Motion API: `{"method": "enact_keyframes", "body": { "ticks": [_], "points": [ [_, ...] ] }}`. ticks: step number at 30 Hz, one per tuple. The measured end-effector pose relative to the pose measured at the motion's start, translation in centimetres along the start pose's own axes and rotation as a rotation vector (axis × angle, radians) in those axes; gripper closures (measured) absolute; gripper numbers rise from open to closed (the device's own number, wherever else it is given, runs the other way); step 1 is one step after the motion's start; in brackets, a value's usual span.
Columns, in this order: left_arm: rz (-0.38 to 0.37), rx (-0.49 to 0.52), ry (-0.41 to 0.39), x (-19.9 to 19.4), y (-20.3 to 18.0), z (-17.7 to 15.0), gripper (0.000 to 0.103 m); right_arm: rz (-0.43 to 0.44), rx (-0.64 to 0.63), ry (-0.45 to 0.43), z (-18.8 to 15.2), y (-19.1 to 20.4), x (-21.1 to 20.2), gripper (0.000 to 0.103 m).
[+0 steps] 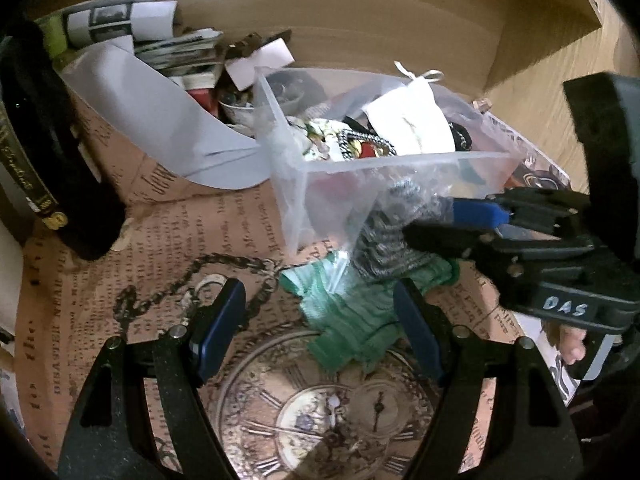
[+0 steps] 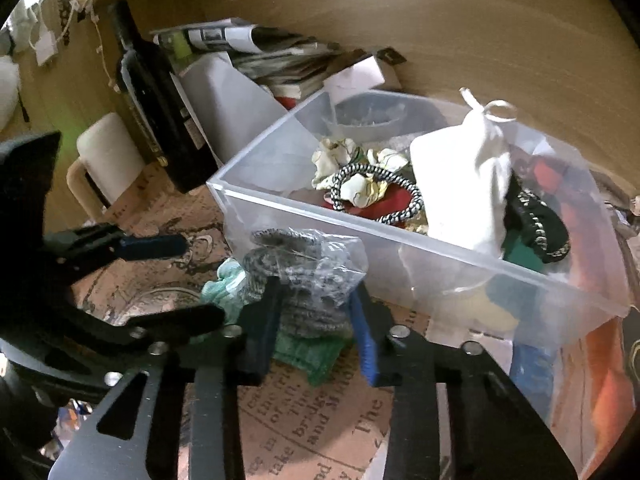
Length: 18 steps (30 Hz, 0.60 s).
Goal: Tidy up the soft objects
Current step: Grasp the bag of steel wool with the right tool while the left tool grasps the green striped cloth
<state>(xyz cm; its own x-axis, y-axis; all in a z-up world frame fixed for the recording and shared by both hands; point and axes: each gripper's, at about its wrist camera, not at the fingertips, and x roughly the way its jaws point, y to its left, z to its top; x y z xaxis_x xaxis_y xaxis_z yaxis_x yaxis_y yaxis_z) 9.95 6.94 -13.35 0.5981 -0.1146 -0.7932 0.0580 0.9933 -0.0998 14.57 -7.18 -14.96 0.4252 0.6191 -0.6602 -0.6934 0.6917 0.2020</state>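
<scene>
Right gripper point(image 2: 316, 320) jaws grasp the bagged grey scrunchie point(image 2: 304, 280), seemingly firmly; left gripper point(image 1: 320, 332) gapes. Next: lift forward into the clear bin point(image 2: 320, 216).

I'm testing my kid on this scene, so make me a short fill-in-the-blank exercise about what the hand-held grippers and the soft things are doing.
1. The right hand-held gripper is shut on a grey knitted item in a clear ____ bag.
2. Under that bagged item lies a crumpled ____ knitted cloth.
3. The white drawstring pouch sits inside the translucent plastic ____.
4. The left hand-held gripper is ____, holding nothing.

Missing words: plastic; green; bin; open
</scene>
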Motion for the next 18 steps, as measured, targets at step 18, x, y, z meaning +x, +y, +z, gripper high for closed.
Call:
{"method": "enact_keyframes", "body": {
  "ticks": [18],
  "points": [
    [-0.052, 0.005, 0.077, 2.9, -2.4, 0.1, 0.062, -0.053, 0.092, -0.182, -1.7, -3.2, -7.5, 0.082]
  ]
}}
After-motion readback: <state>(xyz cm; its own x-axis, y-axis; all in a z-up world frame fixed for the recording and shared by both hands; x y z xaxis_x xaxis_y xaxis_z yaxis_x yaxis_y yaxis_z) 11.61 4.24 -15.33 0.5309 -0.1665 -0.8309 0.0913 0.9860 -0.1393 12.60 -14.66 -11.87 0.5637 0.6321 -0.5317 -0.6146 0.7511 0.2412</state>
